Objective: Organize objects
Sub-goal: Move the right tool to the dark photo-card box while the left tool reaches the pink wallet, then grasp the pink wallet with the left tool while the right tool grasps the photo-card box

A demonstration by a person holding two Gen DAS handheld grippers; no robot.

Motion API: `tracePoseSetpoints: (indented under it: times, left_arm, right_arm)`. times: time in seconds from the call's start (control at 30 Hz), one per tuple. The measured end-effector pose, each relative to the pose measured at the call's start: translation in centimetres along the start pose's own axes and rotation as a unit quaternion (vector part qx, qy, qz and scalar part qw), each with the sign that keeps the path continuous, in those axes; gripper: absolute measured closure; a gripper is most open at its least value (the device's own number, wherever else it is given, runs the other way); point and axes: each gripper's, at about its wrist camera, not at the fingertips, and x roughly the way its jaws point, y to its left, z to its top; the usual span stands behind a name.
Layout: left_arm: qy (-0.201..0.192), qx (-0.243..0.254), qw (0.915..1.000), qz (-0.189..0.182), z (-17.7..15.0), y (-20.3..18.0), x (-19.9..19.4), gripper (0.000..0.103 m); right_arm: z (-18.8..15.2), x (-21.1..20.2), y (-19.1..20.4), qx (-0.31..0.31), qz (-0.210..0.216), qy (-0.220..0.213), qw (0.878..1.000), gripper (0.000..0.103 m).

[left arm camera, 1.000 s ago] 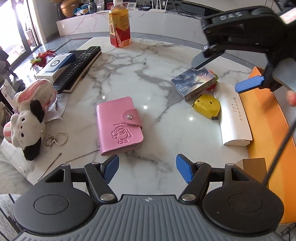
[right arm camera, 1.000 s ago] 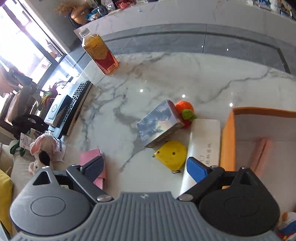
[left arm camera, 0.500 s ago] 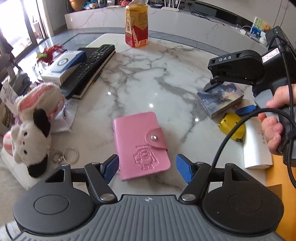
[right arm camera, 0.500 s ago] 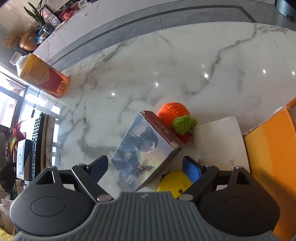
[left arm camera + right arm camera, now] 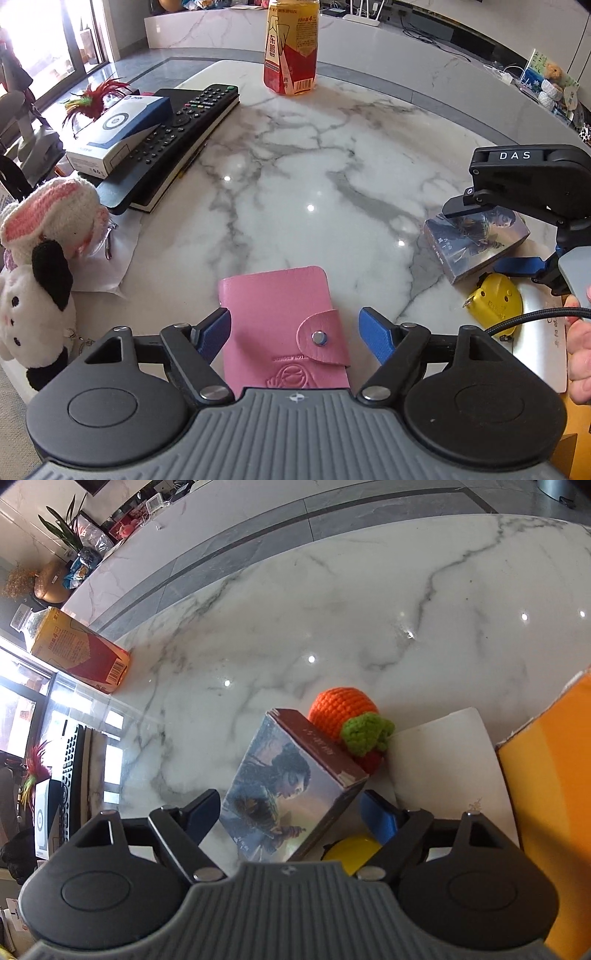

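Note:
A pink snap wallet [image 5: 282, 325] lies flat on the marble table [image 5: 314, 177], between the open fingers of my left gripper [image 5: 295, 328]. My right gripper [image 5: 291, 812] is open around a picture-printed box [image 5: 284, 794], one finger on each side, not closed on it. The same box [image 5: 476, 240] and right gripper [image 5: 524, 184] show at the right of the left wrist view. A yellow tape measure [image 5: 495, 302] lies beside the box. A crocheted orange [image 5: 343, 712] sits behind the box.
A drink bottle [image 5: 291, 48] stands at the far side. A remote [image 5: 177, 129], a blue-white box [image 5: 118, 133] and a notebook are at the left, with plush toys [image 5: 40, 266]. A white flat case [image 5: 447, 768] and an orange box [image 5: 550, 794] are at the right.
Both grippers moved forward and down. The wallet now sits between the left fingers, and the picture box sits between the right fingers.

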Motion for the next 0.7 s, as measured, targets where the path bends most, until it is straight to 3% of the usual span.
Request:
tracePoseSetpoints:
  times: [0.1,0.17,0.27,0.33,0.4,0.47,0.57,0.7]
  left_arm:
    - [-0.005,-0.032,0.9994,-0.009,-0.2,0.7,-0.6,0.016]
    - [-0.015,-0.064,0.9971,-0.040,-0.1,2.0,-2.1,0.017]
    - [-0.033,-0.132,0.9842,-0.113,0.2,5.0,-4.9,0.015]
    - [-0.058,-0.187,0.9712,-0.137,0.3,6.9,-6.0,0.013]
    - [-0.075,-0.226,0.9650,-0.111,0.3,8.0,-6.2,0.011]
    - [-0.041,-0.211,0.9727,-0.088,0.5,7.8,-4.9,0.012]
    - [-0.001,-0.174,0.9810,-0.086,0.4,6.4,-2.9,0.018]
    - [0.001,-0.112,0.9937,0.011,0.5,3.3,-1.1,0.018]
  right_arm:
    - [-0.1,0.0,0.1,-0.004,0.002,0.002,1.000,0.019]
    - [-0.1,0.1,0.0,0.001,0.010,0.009,1.000,0.019]
    - [-0.1,0.0,-0.2,0.006,0.018,0.016,1.000,0.019]
    - [-0.1,0.0,-0.2,0.000,0.019,0.015,1.000,0.020]
    - [-0.2,0.0,0.0,-0.011,0.012,0.013,1.000,0.020]
    - [-0.2,0.0,0.1,-0.013,0.009,0.011,1.000,0.020]
    - [-0.2,0.0,0.1,-0.017,0.008,0.013,1.000,0.020]
    - [-0.1,0.0,0.0,-0.020,0.009,0.015,1.000,0.020]
